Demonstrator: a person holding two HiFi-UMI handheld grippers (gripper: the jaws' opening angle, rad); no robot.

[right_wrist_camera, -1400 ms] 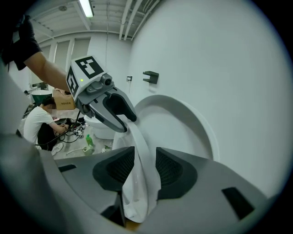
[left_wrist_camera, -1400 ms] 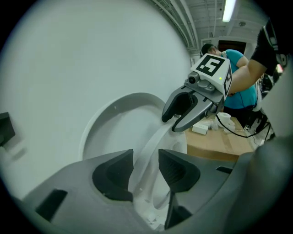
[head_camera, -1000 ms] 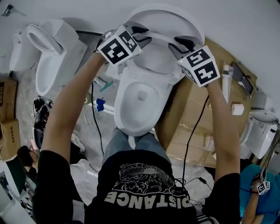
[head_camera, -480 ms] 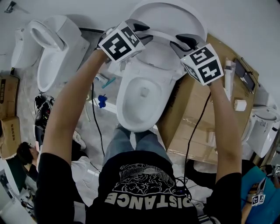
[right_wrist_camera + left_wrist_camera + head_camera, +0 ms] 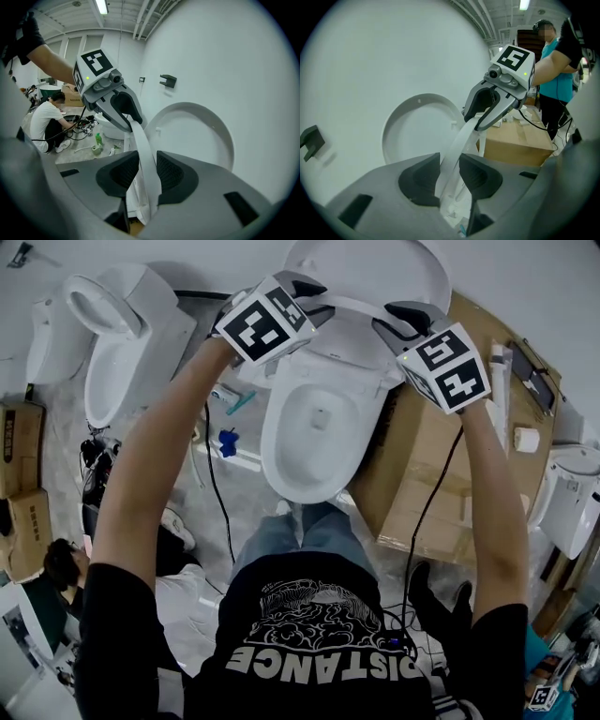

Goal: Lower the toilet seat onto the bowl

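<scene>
Right, my left claw (image 5: pixel 302 289) and right claw (image 5: pixel 405 319) each clamp 1 side of the toilet seat (image 5: pixel 352 304), which hangs tilted between the raised lid (image 5: pixel 417 263) and the bowl (image 5: pixel 314 442). It looks stiff, smooth, light and hinged, so the side rims seem the safest hold.

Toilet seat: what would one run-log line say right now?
toilet seat: raised, off bowl | lid: upright | left gripper: clamped on seat's left side | right gripper: clamped on right side
</scene>
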